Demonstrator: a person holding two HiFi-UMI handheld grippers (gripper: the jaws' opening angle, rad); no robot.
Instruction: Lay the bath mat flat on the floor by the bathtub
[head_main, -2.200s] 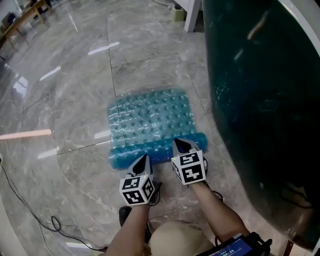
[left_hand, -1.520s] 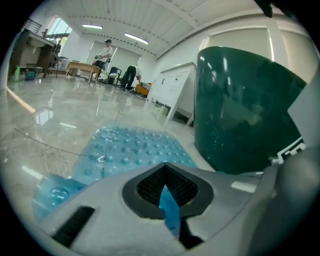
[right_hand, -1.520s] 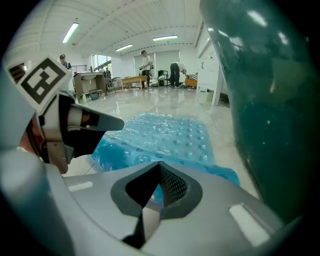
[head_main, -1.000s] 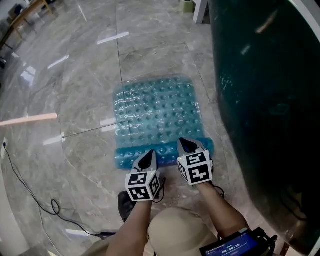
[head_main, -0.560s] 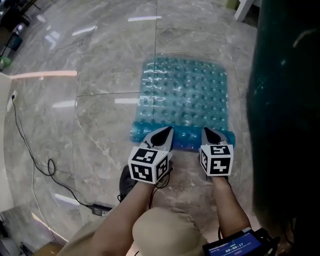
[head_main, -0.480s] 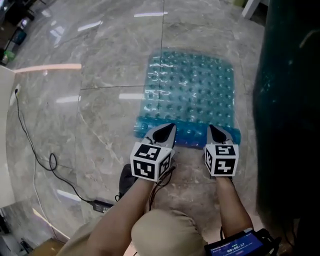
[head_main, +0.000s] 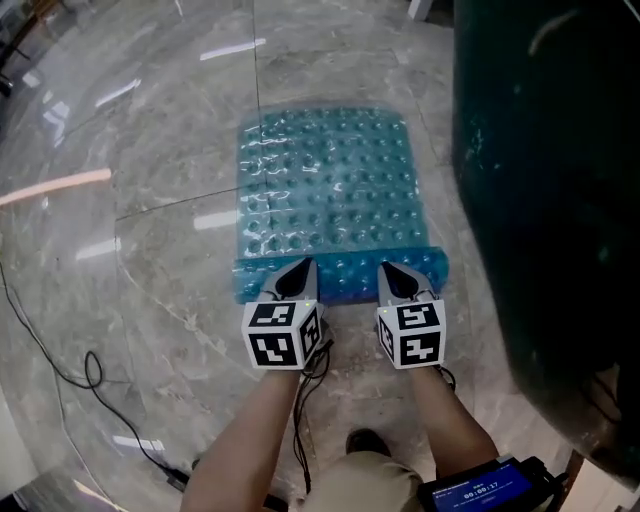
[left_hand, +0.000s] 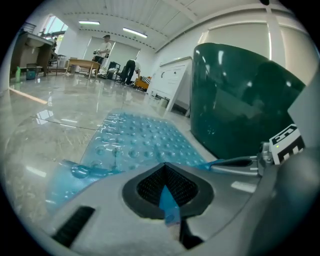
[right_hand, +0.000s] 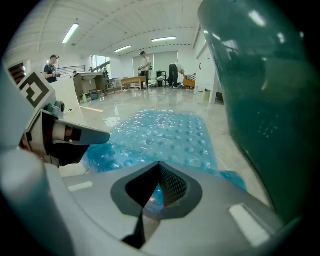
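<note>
Both the left gripper (head_main: 296, 274) and right gripper (head_main: 392, 276) are held with jaws closed on the bath mat's (head_main: 335, 190) curled near edge, mid-flattening by the bathtub (head_main: 545, 200); next, that edge should be drawn nearer and lowered.

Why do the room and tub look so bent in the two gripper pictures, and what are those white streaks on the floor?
Left gripper view and right gripper view: wide-angle lenses bow the ceiling and bathtub and darken the corners. Head view: the streaks are glare on the glossy floor; the bath mat glints too, and the bathtub reads nearly black.
</note>
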